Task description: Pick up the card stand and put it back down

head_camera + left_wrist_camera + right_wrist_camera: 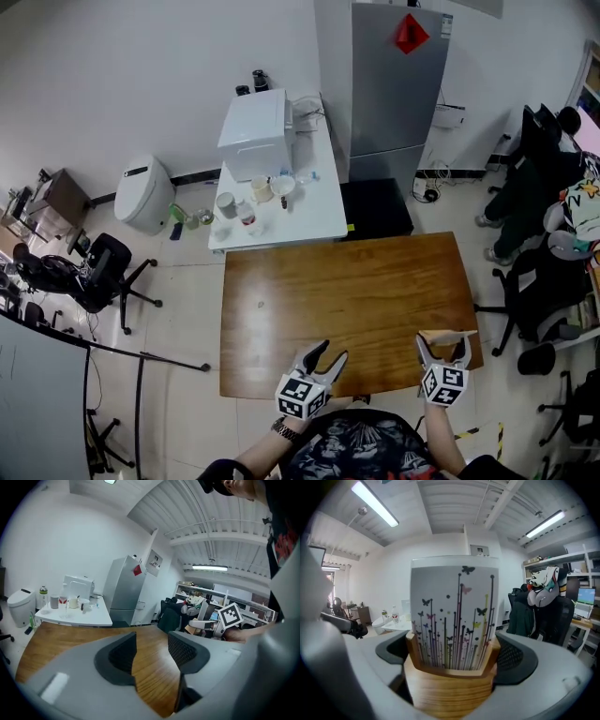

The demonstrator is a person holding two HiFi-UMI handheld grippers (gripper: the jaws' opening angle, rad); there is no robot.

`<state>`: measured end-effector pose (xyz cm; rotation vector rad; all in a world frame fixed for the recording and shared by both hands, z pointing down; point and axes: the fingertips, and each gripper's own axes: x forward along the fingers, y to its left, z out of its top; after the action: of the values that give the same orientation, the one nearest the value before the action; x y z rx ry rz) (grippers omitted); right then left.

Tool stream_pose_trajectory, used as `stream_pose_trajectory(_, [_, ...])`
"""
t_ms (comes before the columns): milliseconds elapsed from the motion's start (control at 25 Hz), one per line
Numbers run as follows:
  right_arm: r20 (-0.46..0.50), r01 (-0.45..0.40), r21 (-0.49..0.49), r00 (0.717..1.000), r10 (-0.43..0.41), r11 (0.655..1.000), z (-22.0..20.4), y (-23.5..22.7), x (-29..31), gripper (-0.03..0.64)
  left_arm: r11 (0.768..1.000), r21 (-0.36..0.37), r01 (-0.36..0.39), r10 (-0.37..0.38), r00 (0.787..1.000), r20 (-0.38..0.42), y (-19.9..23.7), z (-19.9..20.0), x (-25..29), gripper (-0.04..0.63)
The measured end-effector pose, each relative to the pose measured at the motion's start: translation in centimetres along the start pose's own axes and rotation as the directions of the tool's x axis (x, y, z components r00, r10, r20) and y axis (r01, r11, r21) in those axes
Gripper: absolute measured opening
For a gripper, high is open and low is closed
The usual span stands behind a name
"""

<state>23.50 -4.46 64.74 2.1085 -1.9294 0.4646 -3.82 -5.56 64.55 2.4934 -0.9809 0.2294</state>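
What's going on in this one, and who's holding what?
A person stands at a wooden table with a handheld claw in each hand. The right claw is shut on the wooden card stand, which holds a butterfly-print card upright in its slot. The left claw is open and empty, above the table near its front edge. These views do not show whether the stand is off the tabletop.
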Motion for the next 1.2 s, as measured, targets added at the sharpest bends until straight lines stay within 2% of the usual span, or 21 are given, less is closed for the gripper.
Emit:
stream_pose_trajectory(120, [-0.004,-0.033,-0.015,0.999,0.033,0.999,-0.1,1.3,0.5,0.540,1.000,0.000,-0.009,0.009,1.000,0.010,0.5,0.1,0.0,0.209])
stream_pose_trajectory(280, [-0.071,-0.193,-0.037,0.979,0.190,0.981,-3.0,6.2,2.2,0.540,0.995,-0.035,-0.094,0.096,0.994,0.049,1.9,-0.2,-1.8,0.201])
stream_pose_trajectory(400, [-0.140,-0.338,-0.098,0.936,0.324,0.936,-7.0,12.9,5.5,0.540,0.975,-0.086,-0.206,0.212,0.976,0.059,3.9,-1.0,-5.0,0.197])
stream_pose_trajectory(480, [-0.193,-0.442,-0.129,0.889,0.415,0.888,-9.9,18.3,8.0,0.538,0.951,-0.111,-0.289,0.296,0.953,0.055,5.2,-1.8,-8.1,0.191])
stream_pose_trajectory(560, [-0.259,-0.541,-0.147,0.829,0.495,0.828,-13.0,23.8,10.4,0.538,0.917,-0.138,-0.375,0.384,0.922,0.043,6.3,-2.9,-11.6,0.186])
stream_pose_trajectory(640, [-0.329,-0.619,-0.175,0.769,0.547,0.765,-15.8,28.8,12.2,0.538,0.878,-0.134,-0.460,0.466,0.885,0.018,7.0,-4.0,-15.2,0.183])
stream_pose_trajectory(720, [-0.390,-0.677,-0.198,0.718,0.577,0.709,-18.0,33.3,13.4,0.538,0.831,-0.124,-0.542,0.545,0.838,-0.006,7.3,-4.6,-18.7,0.178])
stream_pose_trajectory(760, [-0.411,-0.696,-0.213,0.700,0.583,0.686,-19.0,35.4,14.0,0.538,0.804,-0.130,-0.581,0.585,0.811,-0.009,7.6,-4.7,-20.5,0.178])
stream_pose_trajectory(880, [-0.452,-0.715,-0.265,0.685,0.572,0.647,-22.1,40.5,16.4,0.538,0.718,-0.170,-0.675,0.685,0.728,0.001,8.6,-4.9,-25.1,0.172])
stream_pose_trajectory(920, [-0.459,-0.713,-0.277,0.687,0.563,0.644,-22.8,41.5,17.0,0.538,0.697,-0.185,-0.693,0.705,0.709,0.001,8.8,-5.1,-26.0,0.170])
stream_pose_trajectory(960, [-0.465,-0.710,-0.286,0.690,0.555,0.644,-23.4,42.1,17.4,0.538,0.685,-0.197,-0.701,0.715,0.699,-0.003,8.8,-5.3,-26.4,0.166])
stream_pose_trajectory(1040, [-0.488,-0.716,-0.287,0.681,0.546,0.637,-23.9,42.8,17.9,0.538,0.686,-0.210,-0.697,0.710,0.704,-0.014,9.2,-5.7,-26.0,0.161])
stream_pose_trajectory(1080, [-0.509,-0.731,-0.276,0.662,0.550,0.625,-23.9,43.1,17.8,0.538,0.697,-0.211,-0.685,0.698,0.715,-0.015,9.6,-5.7,-25.4,0.158])
stream_pose_trajectory(1160, [-0.548,-0.763,-0.214,0.611,0.572,0.610,-23.4,42.8,16.6,0.540,0.736,-0.201,-0.646,0.659,0.752,-0.003,10.3,-5.1,-23.5,0.158])
stream_pose_trajectory(1200, [-0.542,-0.760,-0.167,0.602,0.586,0.628,-22.7,41.6,15.9,0.541,0.763,-0.189,-0.618,0.631,0.776,0.008,10.5,-4.6,-22.2,0.158])
